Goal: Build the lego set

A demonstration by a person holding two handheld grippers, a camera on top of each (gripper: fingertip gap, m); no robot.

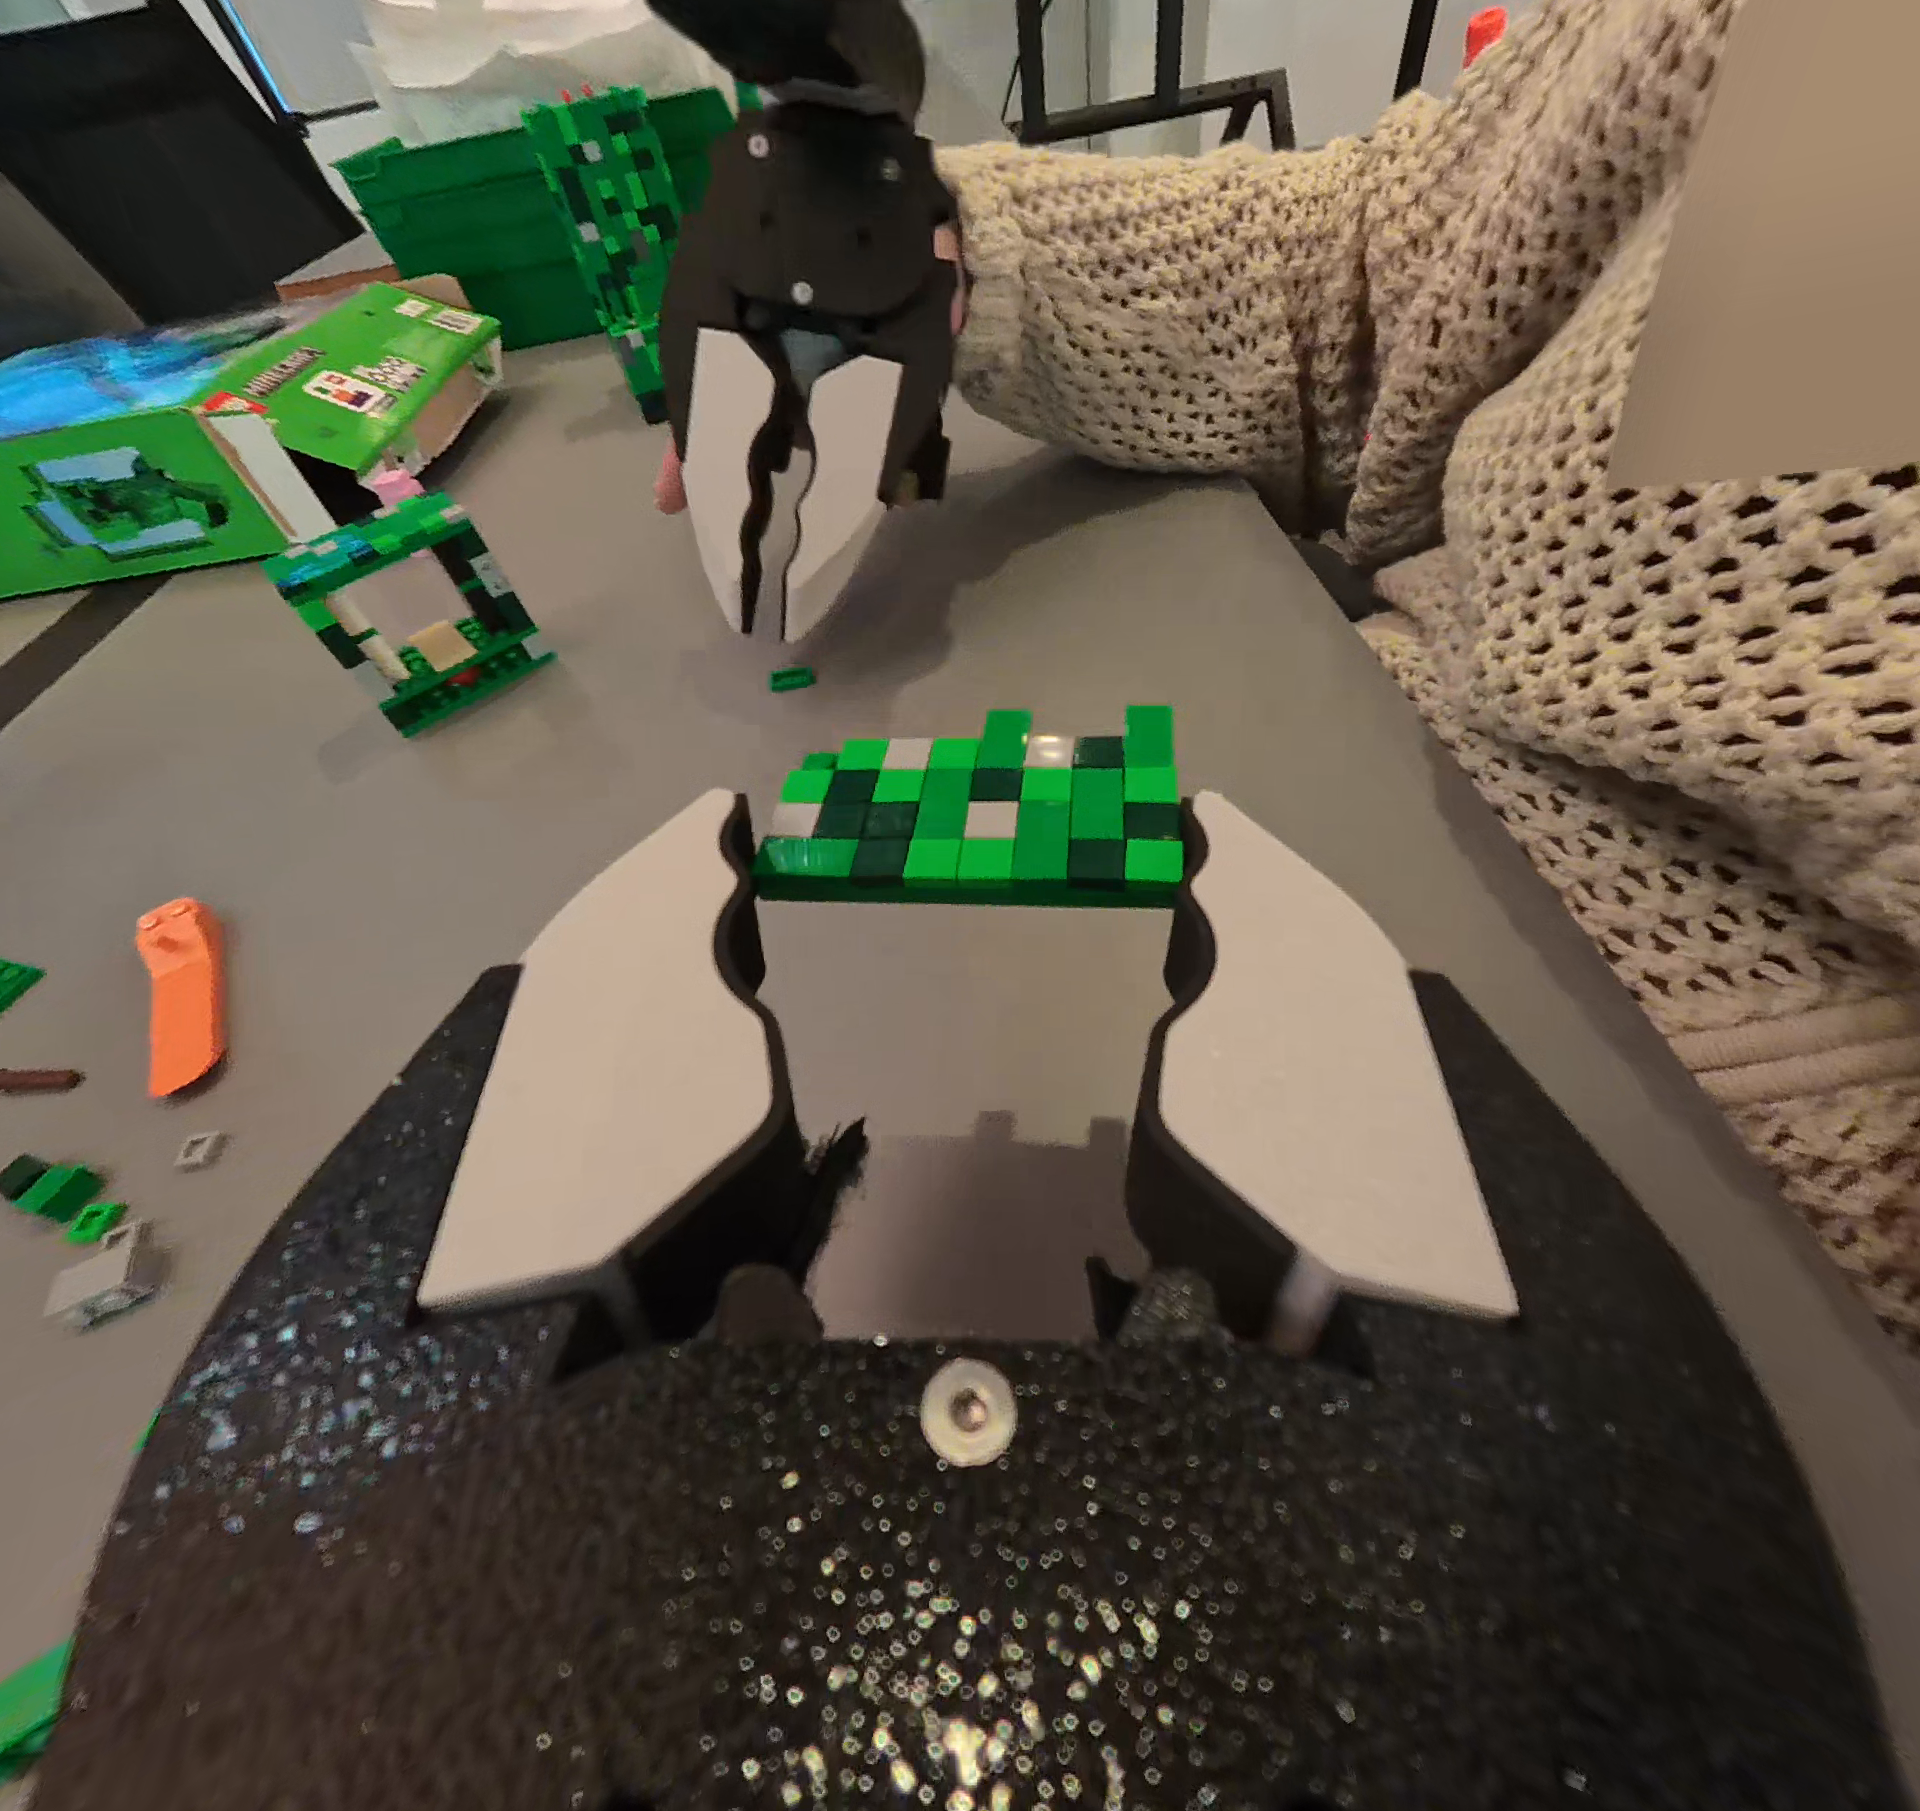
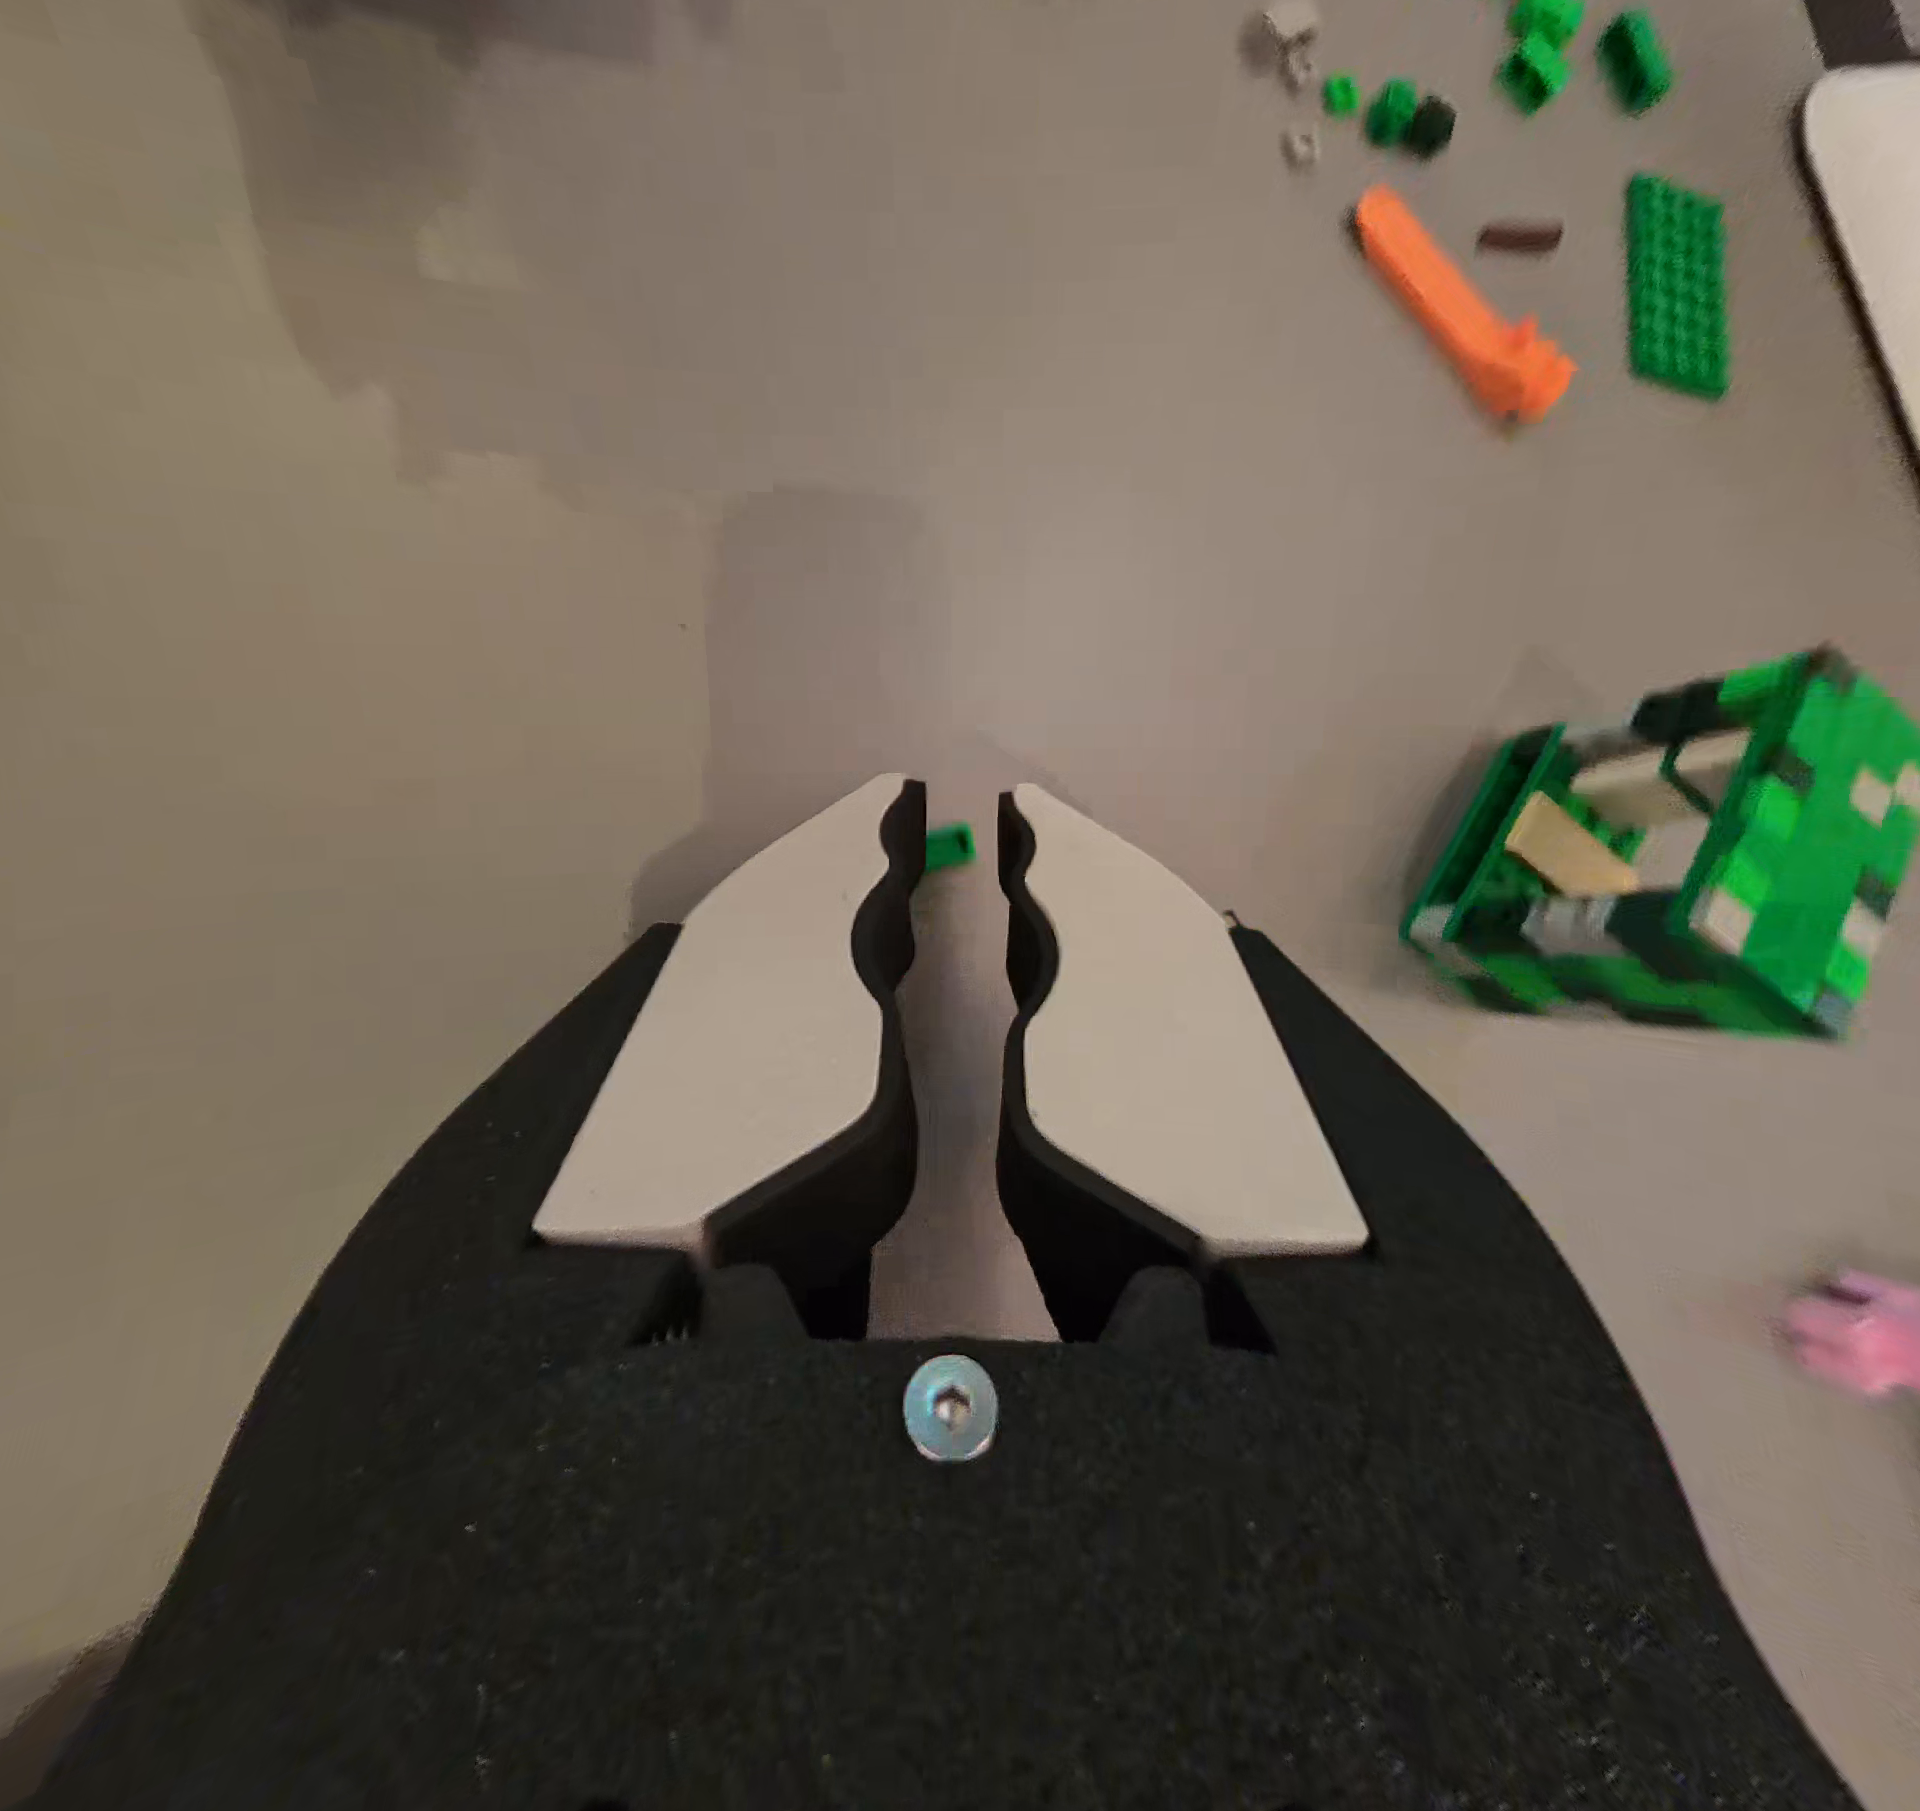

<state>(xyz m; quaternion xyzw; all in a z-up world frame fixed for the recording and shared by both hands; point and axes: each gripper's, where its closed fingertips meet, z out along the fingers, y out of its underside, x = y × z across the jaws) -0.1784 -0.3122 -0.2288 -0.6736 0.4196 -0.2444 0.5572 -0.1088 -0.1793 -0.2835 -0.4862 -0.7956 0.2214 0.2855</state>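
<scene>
My left gripper (image 1: 966, 852) is shut on a flat panel (image 1: 987, 805) tiled in light green, dark green and grey, gripping its two side edges and holding it level above the grey table (image 1: 520, 826). My right gripper (image 2: 961, 805) points down at the table with its jaws a narrow gap apart. It also shows in the left wrist view (image 1: 769, 618), just beyond the panel. A small green piece (image 2: 951, 847) lies on the table right under its tips, also seen in the left wrist view (image 1: 792, 679). The tips hover just above it and do not grip it.
A square green frame build (image 1: 416, 608) (image 2: 1683, 847) stands left of the right gripper. Behind are a tall green tower (image 1: 613, 234), a green bin (image 1: 468, 213) and the set's box (image 1: 187, 442). An orange brick separator (image 1: 182, 992), a green plate (image 2: 1678, 286) and loose pieces (image 2: 1455, 16) lie about. A knitted sleeve (image 1: 1351, 307) fills the right. About 15 centimeters separates my left fingertips from my right. Both grippers' tips are roughly 20 centimeters from the orange brick separator (image 1: 182, 992). It turns up in the right wrist view (image 2: 1462, 286) as well.
</scene>
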